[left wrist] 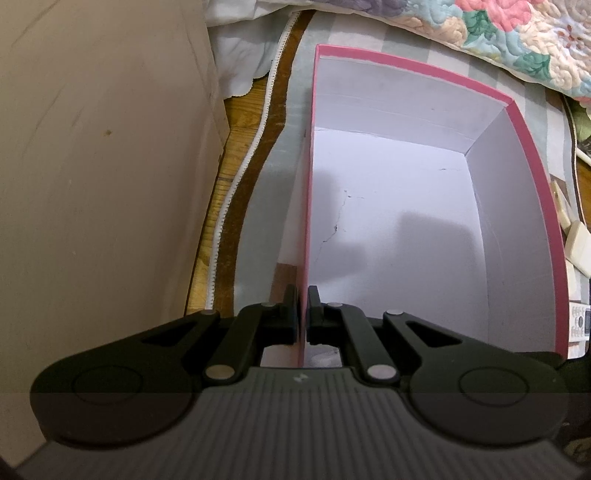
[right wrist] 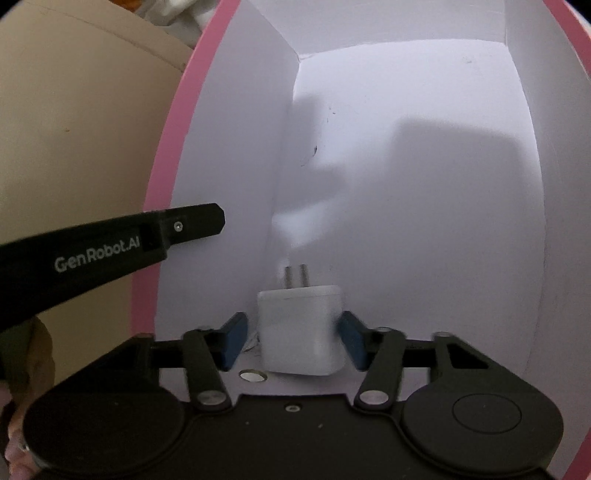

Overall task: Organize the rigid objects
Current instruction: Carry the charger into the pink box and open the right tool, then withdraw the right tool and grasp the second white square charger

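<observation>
A pink box with a white inside (left wrist: 524, 155) lies open on a grey cloth. My left gripper (left wrist: 303, 314) is shut on the box's left wall (left wrist: 303, 229), one finger on each side. In the right wrist view my right gripper (right wrist: 293, 339) is inside the box (right wrist: 173, 155), its blue pads (right wrist: 232, 341) open a little wider than a white plug adapter (right wrist: 301, 328). The adapter stands between the pads, its two prongs pointing away, close to the box's left wall. The left pad stands apart from it. The left gripper's finger (right wrist: 192, 225) shows on the box rim.
A beige wall (left wrist: 92, 166) is left of the box, with wooden floor (left wrist: 232, 147) beside it. A floral quilt (left wrist: 517, 33) lies beyond the box. A remote control (left wrist: 580, 321) and cream plugs (left wrist: 578, 243) lie right of the box.
</observation>
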`<state>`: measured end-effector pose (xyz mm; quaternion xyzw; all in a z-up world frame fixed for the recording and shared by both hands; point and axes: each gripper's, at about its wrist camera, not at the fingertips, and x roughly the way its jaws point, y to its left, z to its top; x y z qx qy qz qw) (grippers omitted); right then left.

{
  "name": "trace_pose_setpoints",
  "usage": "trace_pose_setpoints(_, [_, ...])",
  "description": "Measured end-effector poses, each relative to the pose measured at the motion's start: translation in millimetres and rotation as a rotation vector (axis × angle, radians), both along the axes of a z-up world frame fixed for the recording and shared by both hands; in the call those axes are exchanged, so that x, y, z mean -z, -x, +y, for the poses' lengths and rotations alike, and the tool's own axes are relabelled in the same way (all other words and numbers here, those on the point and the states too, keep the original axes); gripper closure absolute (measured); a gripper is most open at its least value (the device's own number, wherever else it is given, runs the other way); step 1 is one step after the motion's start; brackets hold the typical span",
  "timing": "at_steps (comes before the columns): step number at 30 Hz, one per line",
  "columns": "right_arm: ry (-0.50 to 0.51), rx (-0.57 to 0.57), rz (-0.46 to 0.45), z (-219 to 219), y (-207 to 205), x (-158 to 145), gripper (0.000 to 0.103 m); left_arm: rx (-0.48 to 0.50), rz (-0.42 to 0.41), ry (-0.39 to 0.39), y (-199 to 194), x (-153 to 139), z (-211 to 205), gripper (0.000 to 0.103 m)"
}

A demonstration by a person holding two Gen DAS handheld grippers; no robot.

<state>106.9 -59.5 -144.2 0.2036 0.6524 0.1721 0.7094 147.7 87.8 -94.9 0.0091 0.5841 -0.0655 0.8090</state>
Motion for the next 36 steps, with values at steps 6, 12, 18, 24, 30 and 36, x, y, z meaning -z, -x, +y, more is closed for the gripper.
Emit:
trace_pose_setpoints(6, [-0.022,0.074,0.028,-4,-2,1,0.073,0.002,0.001,-0.004,0,0,-1,0.100])
trace_pose_setpoints(12, [0.004,0.069,0.010,4,4,-2,0.072,0.003,0.000,-0.006,1,-1,-2,0.100])
trace_pose_setpoints(18, [0.054,-0.022,-0.093,0,15,-33,0.070,0.001,0.001,0.000,2,-1,0,0.100])
trace_pose_setpoints(24, [0.103,-0.124,-0.190,-14,27,-76,0.070,0.012,0.002,-0.013,4,-1,-2,0.100])
trace_pose_setpoints(30, [0.198,-0.192,-0.261,-29,41,-108,0.069,0.017,0.032,-0.023,9,1,-2,0.100])
trace_pose_setpoints(36, [0.344,-0.269,-0.360,-36,60,-121,0.065,0.042,0.044,-0.046,15,2,-5,0.100])
